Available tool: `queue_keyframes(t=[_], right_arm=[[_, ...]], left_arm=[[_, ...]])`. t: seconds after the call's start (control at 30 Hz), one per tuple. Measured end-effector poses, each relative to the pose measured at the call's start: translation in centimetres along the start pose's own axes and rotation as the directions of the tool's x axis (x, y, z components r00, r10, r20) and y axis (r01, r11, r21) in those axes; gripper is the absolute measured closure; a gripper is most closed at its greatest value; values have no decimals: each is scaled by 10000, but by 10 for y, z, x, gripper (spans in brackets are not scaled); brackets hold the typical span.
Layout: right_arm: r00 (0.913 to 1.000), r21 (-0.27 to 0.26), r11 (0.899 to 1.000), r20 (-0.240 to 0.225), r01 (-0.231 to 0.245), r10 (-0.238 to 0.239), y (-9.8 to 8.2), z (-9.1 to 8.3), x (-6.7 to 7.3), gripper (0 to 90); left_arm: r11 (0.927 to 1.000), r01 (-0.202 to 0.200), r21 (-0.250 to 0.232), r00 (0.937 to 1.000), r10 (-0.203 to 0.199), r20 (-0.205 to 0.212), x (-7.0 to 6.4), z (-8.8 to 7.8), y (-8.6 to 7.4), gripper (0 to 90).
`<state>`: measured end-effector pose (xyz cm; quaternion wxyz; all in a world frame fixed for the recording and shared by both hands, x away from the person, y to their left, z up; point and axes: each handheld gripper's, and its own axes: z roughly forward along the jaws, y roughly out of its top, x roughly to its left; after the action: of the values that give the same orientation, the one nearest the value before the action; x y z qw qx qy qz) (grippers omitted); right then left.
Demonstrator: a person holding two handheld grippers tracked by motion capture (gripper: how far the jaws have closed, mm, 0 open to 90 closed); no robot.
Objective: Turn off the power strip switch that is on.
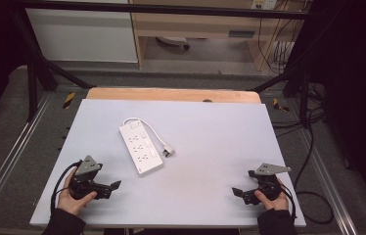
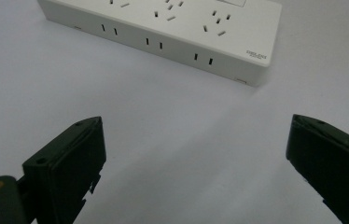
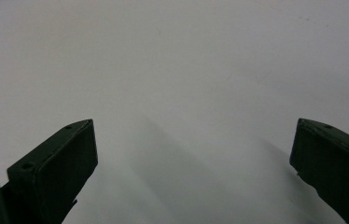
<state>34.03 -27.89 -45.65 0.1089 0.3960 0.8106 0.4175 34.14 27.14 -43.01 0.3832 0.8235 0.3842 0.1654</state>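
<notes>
A: Contents, largest first?
B: One table (image 1: 210, 161) with a pale grey top; one white power strip (image 1: 141, 147); two grippers.
A: The strip?
B: Long and flat, sockets on top and along its side, white cord looping to a plug (image 1: 168, 152); it lies left of the table's centre.
A: The grippers?
B: Left gripper (image 1: 114, 188) and right gripper (image 1: 237, 192): jaws wide apart, holding nothing, at the near corners, well apart from the strip.

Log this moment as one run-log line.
left gripper: open, empty, near table front-left | right gripper: open, empty, front-right | power strip: flat mid-table, untouched, cord and plug beside it
</notes>
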Motion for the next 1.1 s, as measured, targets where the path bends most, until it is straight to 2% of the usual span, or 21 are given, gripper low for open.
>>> queue_keyframes(t=[0.5,1.1], right_arm=[[10000,64,10000,61,-13,13,0,0,1,13],[9999,115,9999,107,4,-6,0,0,1,13]], left_arm=[[9998,-216,-8,9998,216,-36,-4,-1,8,46],[9998,-185,52,9998,185,-62,-8,2,19,47]])
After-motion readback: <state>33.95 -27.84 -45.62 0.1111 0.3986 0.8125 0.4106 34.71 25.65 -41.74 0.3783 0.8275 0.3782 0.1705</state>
